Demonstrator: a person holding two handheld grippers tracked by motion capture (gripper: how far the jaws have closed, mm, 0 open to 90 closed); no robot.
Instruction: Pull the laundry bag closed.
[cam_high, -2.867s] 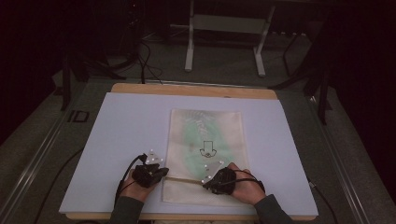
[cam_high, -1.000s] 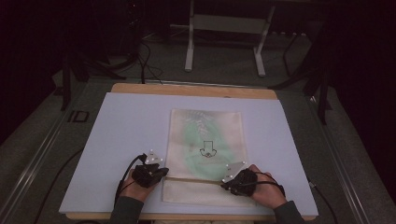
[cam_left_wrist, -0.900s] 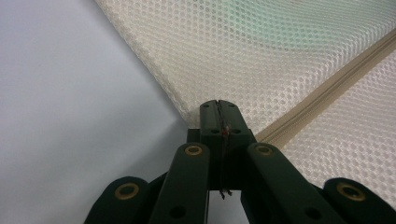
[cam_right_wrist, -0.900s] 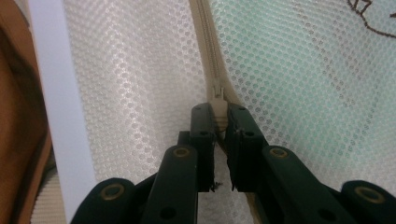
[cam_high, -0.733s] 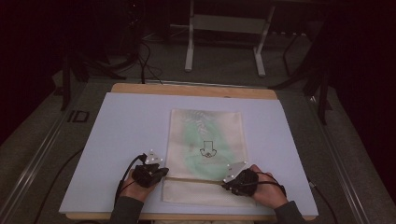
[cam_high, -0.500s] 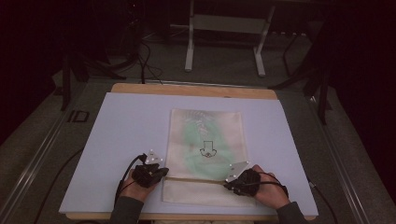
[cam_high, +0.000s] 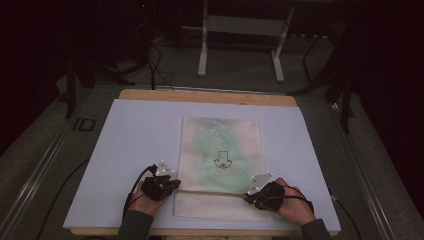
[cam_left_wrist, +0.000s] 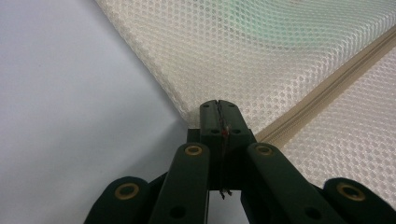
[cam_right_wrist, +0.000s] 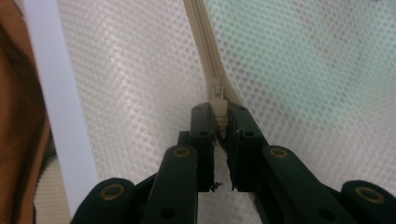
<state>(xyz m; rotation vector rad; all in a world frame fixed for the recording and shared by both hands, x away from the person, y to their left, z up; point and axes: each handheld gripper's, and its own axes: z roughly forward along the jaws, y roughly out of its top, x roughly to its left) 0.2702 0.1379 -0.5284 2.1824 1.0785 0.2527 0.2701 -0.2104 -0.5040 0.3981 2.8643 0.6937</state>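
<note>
sign: black downward arrow (cam_high: 221, 160) on mesh bag (cam_high: 192, 145), mid-panel | faint line beneath arrow: unreadable | mark "ID" (cam_high: 83, 124) on floor, just left of table (cam_high: 135, 135)

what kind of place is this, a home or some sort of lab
Most likely a lab or studio set up for recording, not a home. A bare work table under a pale sheet stands on grey carpet, cables trail over the floor behind it, and a metal stand sits in a dark room beyond. Only a mesh bag lies on it.

Black tools (cam_left_wrist: 218, 109) with brass-ringed screws, grey three-cornered plates (cam_high: 260, 182), trailing black cables (cam_high: 136, 182).
</note>
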